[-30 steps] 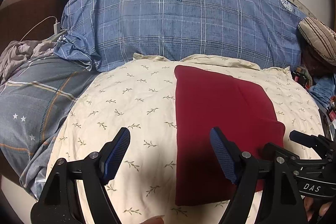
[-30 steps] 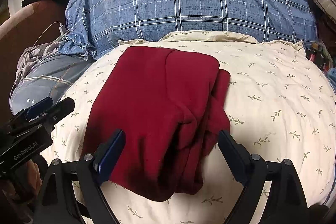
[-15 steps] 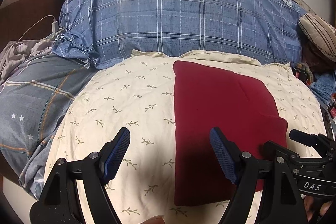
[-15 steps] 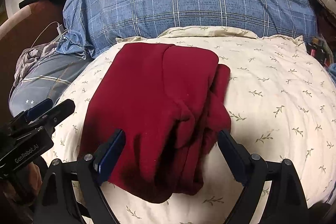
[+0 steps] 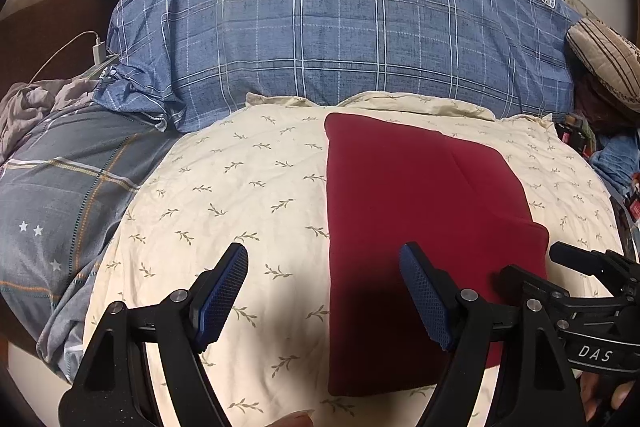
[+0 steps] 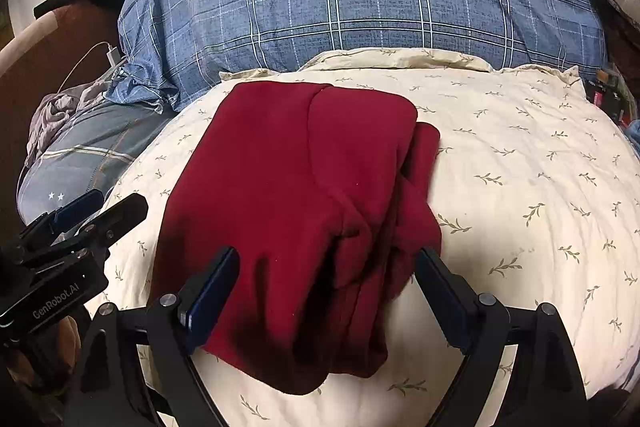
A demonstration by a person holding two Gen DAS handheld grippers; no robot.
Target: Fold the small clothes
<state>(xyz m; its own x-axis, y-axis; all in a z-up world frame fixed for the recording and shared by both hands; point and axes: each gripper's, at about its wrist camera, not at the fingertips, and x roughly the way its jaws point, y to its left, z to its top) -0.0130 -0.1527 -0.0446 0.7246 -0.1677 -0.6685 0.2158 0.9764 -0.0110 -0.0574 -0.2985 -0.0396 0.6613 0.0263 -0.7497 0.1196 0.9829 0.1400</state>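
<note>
- Bedding fills the scene: a cream quilt with a leaf-sprig print (image 5: pixel 224 195) spread over the bed, and a big blue plaid pillow with a round crest (image 5: pixel 340 23) propped behind it.
- Lying flat on that quilt is the dark red fleece garment (image 6: pixel 296 195), folded into a rough rectangle, its right edge stacked in bunched layers.
- Compared with a second ago, it sits a touch lower and nearer in both views; its shape looks unchanged, so only the cameras have drifted.
- Left gripper (image 5: pixel 323 293) hovers with fingers spread wide and nothing between them, straddling the garment's left edge.
- Right gripper (image 6: pixel 326 291) is likewise released, its fingers parted either side of the garment's near end, above the cloth.
- My read: nobody is pinching fabric, so this fold is set down and either a final fold or a tidy-up of that bunched right edge comes next.
</note>
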